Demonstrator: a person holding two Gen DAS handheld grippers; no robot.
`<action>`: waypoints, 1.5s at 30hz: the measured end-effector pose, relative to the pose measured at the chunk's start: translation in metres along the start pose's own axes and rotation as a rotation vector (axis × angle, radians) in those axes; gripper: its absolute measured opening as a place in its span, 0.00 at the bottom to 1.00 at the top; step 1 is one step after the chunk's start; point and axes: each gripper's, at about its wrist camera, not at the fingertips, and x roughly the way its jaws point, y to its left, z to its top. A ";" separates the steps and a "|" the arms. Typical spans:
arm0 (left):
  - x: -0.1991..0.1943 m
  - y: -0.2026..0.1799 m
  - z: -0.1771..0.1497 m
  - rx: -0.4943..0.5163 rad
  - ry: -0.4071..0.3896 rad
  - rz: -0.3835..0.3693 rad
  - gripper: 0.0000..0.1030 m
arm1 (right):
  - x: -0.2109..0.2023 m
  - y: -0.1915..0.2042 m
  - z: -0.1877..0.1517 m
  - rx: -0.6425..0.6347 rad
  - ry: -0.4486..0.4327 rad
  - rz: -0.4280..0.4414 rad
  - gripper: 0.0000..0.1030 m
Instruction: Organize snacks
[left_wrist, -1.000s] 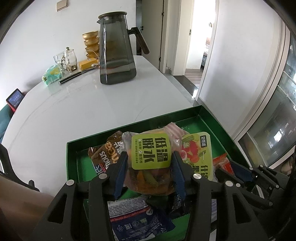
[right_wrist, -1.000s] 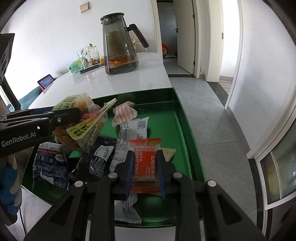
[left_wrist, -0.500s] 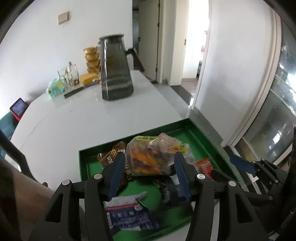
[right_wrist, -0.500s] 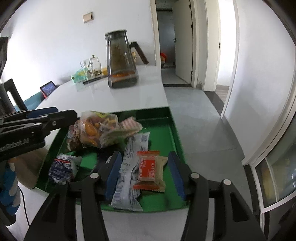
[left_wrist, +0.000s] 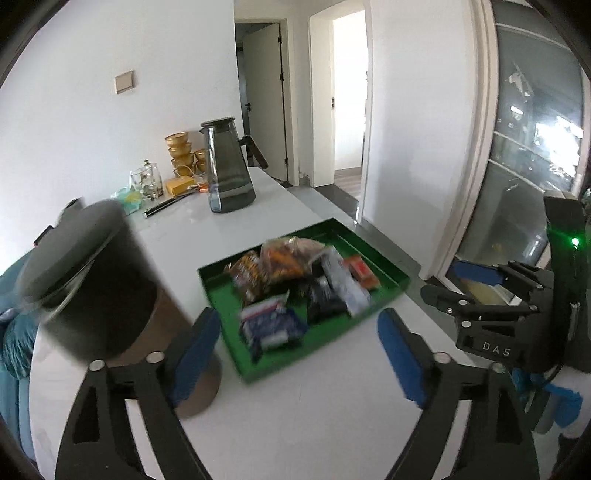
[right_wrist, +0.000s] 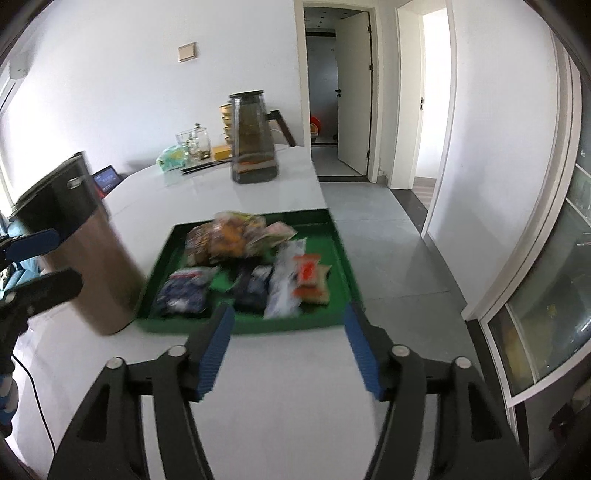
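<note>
Both grippers, left (left_wrist: 299, 347) and right (right_wrist: 288, 347), hang empty, jaws opening wider. Snacks (right_wrist: 236, 236) lie in a green tray (right_wrist: 343, 258) on a white table (right_wrist: 280, 398).

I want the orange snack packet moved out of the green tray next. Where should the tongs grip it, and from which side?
Grip the orange snack packet across its narrow width, at the middle, coming down from above. It lies flat on other wrappers near the right wall of the green tray, its long axis running away from the right tongs, which are opening with nothing between them, so probably little wrist turn is needed.
</note>
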 end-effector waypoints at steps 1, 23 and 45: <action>-0.013 0.005 -0.008 0.000 -0.003 -0.012 0.83 | -0.011 0.012 -0.006 -0.005 0.001 -0.001 1.00; -0.131 0.097 -0.117 0.006 0.054 -0.096 0.84 | -0.120 0.177 -0.071 0.027 -0.029 -0.034 1.00; -0.138 0.121 -0.129 0.007 0.022 -0.061 0.91 | -0.125 0.175 -0.077 0.056 -0.035 -0.086 1.00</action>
